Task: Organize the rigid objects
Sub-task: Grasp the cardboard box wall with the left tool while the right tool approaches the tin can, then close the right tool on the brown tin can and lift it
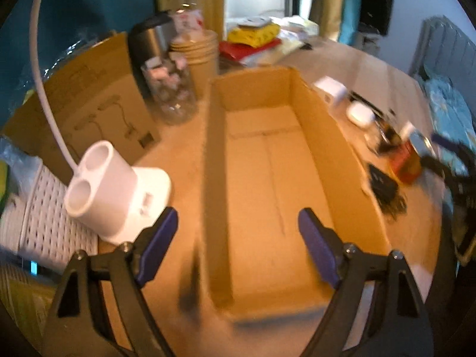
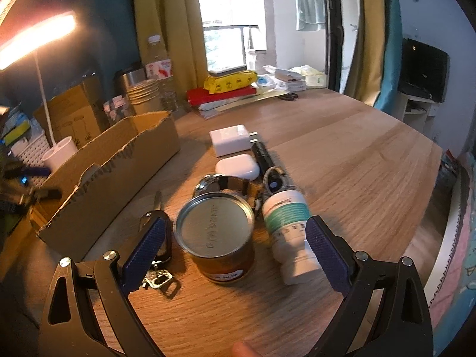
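I've got the right gripper (image 2: 235, 244) open around the tin can (image 2: 218, 235) beside the empty cardboard box (image 1: 336, 154), left gripper (image 1: 238, 232) open over it; next, I'd squeeze and lift.

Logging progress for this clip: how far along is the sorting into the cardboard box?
Barely started. Done: nothing; the cardboard box looks empty. In hand: nothing held; the right gripper is open around the tin can and white bottle, and the left gripper is open over the box. Left: can, bottle, keys, watch, flashlight, white case, charger.
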`<state>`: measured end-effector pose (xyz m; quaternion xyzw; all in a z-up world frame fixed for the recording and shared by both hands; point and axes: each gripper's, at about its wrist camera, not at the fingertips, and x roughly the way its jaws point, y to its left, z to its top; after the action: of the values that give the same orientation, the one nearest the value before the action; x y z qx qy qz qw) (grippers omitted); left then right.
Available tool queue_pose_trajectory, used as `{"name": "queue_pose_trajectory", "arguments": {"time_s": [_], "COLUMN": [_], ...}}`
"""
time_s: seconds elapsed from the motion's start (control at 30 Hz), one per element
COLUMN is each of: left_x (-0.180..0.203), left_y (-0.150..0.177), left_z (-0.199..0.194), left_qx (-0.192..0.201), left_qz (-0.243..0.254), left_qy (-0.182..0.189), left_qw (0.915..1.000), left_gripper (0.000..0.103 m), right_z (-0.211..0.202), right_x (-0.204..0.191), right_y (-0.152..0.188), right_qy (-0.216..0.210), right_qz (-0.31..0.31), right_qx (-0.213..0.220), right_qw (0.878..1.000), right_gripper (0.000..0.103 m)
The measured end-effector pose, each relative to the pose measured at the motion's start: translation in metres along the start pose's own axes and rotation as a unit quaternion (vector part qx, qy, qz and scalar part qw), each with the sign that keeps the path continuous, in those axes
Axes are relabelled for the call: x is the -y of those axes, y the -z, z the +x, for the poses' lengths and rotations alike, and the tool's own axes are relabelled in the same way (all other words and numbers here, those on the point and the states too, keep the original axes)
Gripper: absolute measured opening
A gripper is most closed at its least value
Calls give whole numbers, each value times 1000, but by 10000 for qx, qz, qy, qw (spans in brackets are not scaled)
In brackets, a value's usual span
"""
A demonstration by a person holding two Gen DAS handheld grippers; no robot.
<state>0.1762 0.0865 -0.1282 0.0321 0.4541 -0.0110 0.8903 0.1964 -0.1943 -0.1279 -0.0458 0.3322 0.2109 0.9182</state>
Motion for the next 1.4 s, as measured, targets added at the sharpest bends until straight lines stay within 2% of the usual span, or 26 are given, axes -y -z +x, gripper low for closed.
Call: {"name": "queue_pose_trajectory", "arguments": {"time_s": [0.03,0.07,0.1,0.17,0.2,0.27,0.37,0.4,0.5,0.67,0.9,1.0,1.23,1.3,1.4], "left_x": [-6,-12,-16,-17,-16,-15,-8,-6,3,15,16,21,26,28,28], "left_y": [-4,-8,-9,-8,-6,-5,-1,0,9,28,49,57,64,64,66], "left_z": [8,17,29,44,49,51,41,39,31,10,5,6,-1,-3,-6], "left_qx": [-15,-88,-213,-379,-440,-453,-339,-334,-346,-310,-18,78,410,517,669], "left_qz": [-40,-77,-133,-202,-195,-234,-178,-172,-282,-642,-1358,-1478,-1606,-1552,-1560], "left_qy": [-24,-16,83,302,354,412,422,447,466,776,779,741,786,730,634], "left_qw": [10000,9999,9996,9986,9982,9978,9984,9983,9979,9944,9877,9862,9830,9838,9835], "left_gripper": [83,72,55,49,37,32,14,11,9,9,9,9,9,9,9], "right_z": [1,3,4,5,6,6,6,6,5,5,8,10,10,10,10], "right_x": [-2,-4,-6,-7,-7,-6,-6,-7,-7,-7,-9,-9,-8,-9,-11], "right_y": [1,1,1,2,2,2,3,4,4,6,8,8,6,6,7], "right_qy": [4,13,18,37,57,83,122,128,181,384,463,536,635,640,678], "right_qz": [-21,-41,-61,-64,-62,-44,-45,-46,-37,-90,-106,-115,-119,-147,-201], "right_qx": [-14,-31,-43,-52,-59,-59,-41,-39,1,39,95,95,127,138,160], "right_qw": [10000,10000,10000,10000,9999,9999,9999,9999,9998,9992,9988,9984,9978,9977,9974], "right_gripper": [97,97,97,97,97,97,97,97,97,97,97,96,81,79,70]}}
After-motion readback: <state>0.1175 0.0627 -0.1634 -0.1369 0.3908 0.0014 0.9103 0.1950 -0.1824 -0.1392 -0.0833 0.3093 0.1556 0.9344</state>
